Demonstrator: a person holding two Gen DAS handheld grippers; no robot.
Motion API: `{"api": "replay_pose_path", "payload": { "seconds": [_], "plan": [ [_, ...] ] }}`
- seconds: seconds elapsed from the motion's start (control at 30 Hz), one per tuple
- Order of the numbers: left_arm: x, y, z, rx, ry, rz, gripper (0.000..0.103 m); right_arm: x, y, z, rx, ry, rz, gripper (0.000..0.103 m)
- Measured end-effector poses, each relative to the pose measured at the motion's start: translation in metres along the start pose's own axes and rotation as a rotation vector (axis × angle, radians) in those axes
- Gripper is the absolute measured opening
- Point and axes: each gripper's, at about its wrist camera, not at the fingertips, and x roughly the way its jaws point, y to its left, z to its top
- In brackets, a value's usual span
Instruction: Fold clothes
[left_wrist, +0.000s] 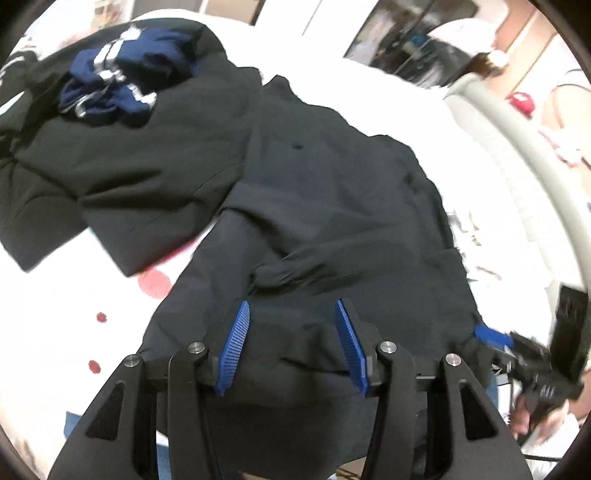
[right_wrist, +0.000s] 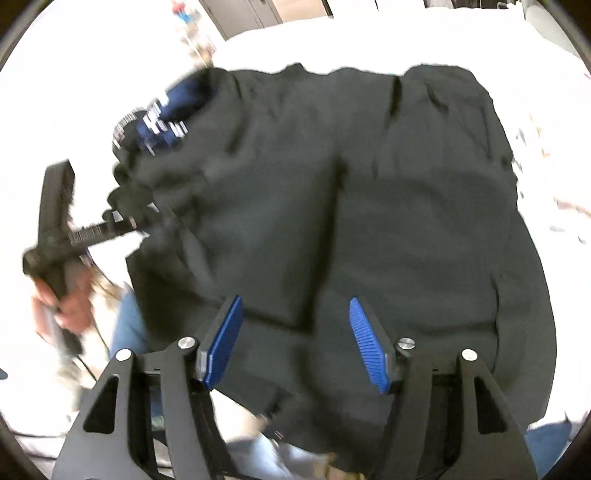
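Note:
A dark garment (left_wrist: 332, 206) lies spread on a white bed (left_wrist: 74, 314). My left gripper (left_wrist: 291, 302) hovers open over its near part, with nothing between the blue pads (left_wrist: 236, 339). In the right wrist view the same garment (right_wrist: 388, 206) shows a long crease down its middle, and my right gripper (right_wrist: 295, 299) is open just above its near edge. The right gripper (left_wrist: 495, 338) appears at the garment's right corner, held by a hand (left_wrist: 535, 417). The left gripper (right_wrist: 122, 221) is blurred at the cloth's left edge.
A second black garment (left_wrist: 129, 158) lies to the left, with a crumpled navy and white piece (left_wrist: 110, 85) on it. The sheet carries red spots (left_wrist: 155, 284). A grey bed rail (left_wrist: 517, 140) curves along the right. A person (left_wrist: 569, 110) stands beyond it.

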Motion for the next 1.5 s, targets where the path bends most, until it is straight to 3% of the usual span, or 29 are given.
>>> {"api": "replay_pose_path", "payload": {
  "seconds": [0.07, 0.2, 0.27, 0.3, 0.33, 0.43, 0.5, 0.6, 0.7, 0.9, 1.03, 1.1, 1.13, 1.2, 1.27, 1.37, 1.43, 1.5],
  "plan": [
    [0.005, 0.004, -0.001, 0.002, 0.016, 0.008, 0.051, 0.002, 0.006, 0.012, -0.035, -0.043, -0.001, 0.069],
    [0.014, 0.012, -0.002, 0.005, 0.049, 0.023, 0.057, 0.059, 0.006, 0.022, -0.106, 0.089, -0.091, 0.065],
    [0.000, 0.022, -0.002, -0.009, 0.020, -0.023, 0.058, 0.082, -0.003, 0.010, -0.122, 0.200, -0.200, 0.063],
    [-0.011, 0.027, -0.002, -0.020, -0.005, -0.059, 0.058, 0.079, -0.006, 0.004, -0.136, 0.206, -0.237, 0.063],
    [-0.019, 0.030, -0.001, -0.016, -0.028, -0.079, 0.058, 0.070, -0.008, 0.004, -0.135, 0.188, -0.232, 0.065],
    [-0.027, 0.024, 0.009, 0.052, -0.082, -0.045, 0.056, 0.048, -0.009, 0.011, -0.127, 0.129, -0.201, 0.066],
    [-0.032, 0.028, 0.017, 0.036, -0.097, -0.052, 0.056, 0.037, -0.006, 0.025, -0.117, 0.075, -0.145, 0.066],
    [-0.041, 0.039, 0.023, -0.018, -0.125, -0.182, 0.054, 0.031, 0.005, 0.052, -0.136, 0.019, -0.068, 0.066],
    [-0.047, 0.050, 0.028, -0.069, -0.144, -0.287, 0.056, 0.041, 0.029, 0.081, -0.223, 0.011, -0.066, 0.066],
    [-0.023, 0.070, 0.012, -0.110, -0.039, -0.125, 0.054, 0.103, 0.077, 0.121, -0.327, 0.075, 0.033, 0.066],
    [-0.023, 0.105, 0.001, -0.251, -0.058, -0.203, 0.054, 0.140, 0.095, 0.154, -0.330, 0.086, 0.058, 0.065],
    [-0.022, 0.109, -0.004, -0.251, -0.053, -0.184, 0.047, 0.165, 0.111, 0.168, -0.372, 0.127, 0.075, 0.066],
    [-0.016, 0.107, -0.007, -0.238, -0.029, -0.169, 0.038, 0.181, 0.119, 0.175, -0.404, 0.166, 0.081, 0.067],
    [-0.006, 0.104, -0.013, -0.220, 0.006, -0.141, 0.027, 0.221, 0.128, 0.174, -0.474, 0.284, 0.081, 0.067],
    [-0.005, 0.102, -0.019, -0.215, 0.006, -0.144, 0.015, 0.252, 0.129, 0.168, -0.503, 0.348, 0.075, 0.060],
    [-0.006, 0.095, -0.026, -0.167, 0.001, -0.109, 0.012, 0.263, 0.117, 0.165, -0.423, 0.308, 0.105, 0.042],
    [-0.002, 0.094, -0.030, -0.140, 0.014, -0.079, 0.012, 0.261, 0.114, 0.165, -0.400, 0.279, 0.113, 0.037],
    [-0.005, 0.099, -0.034, -0.150, 0.014, -0.097, 0.013, 0.258, 0.113, 0.165, -0.399, 0.251, 0.114, 0.036]
  ]
}}
